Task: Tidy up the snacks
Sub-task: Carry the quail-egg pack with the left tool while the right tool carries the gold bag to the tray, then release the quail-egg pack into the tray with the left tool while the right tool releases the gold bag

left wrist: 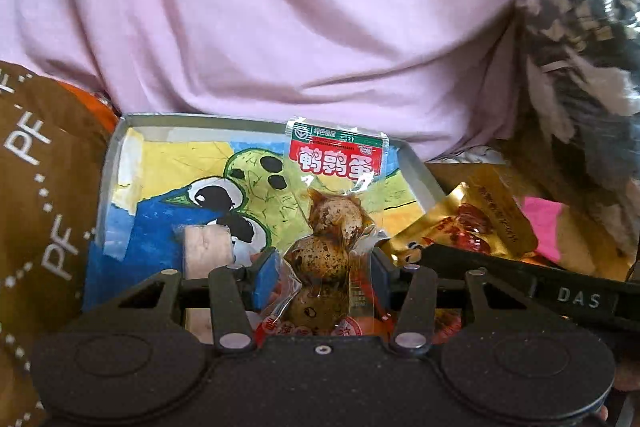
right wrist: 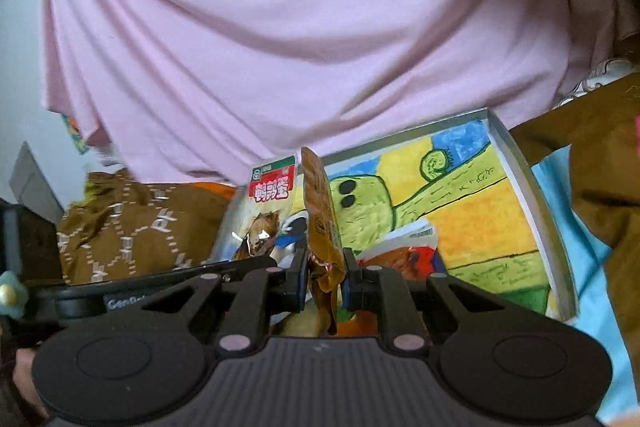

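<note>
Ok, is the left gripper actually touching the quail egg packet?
Touching. The left wrist view shows the left gripper with both pads pressed against the sides of the quail egg packet, which stands upright between them above the tray.

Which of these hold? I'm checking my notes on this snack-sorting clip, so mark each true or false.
1. The left gripper holds a clear quail egg pack. True.
2. The right gripper is empty. False: its jaws are shut on a gold snack packet.
3. The tray has a painted bird picture inside. True.
4. The cloth behind the tray is green. False: the fabric is pink.
</note>
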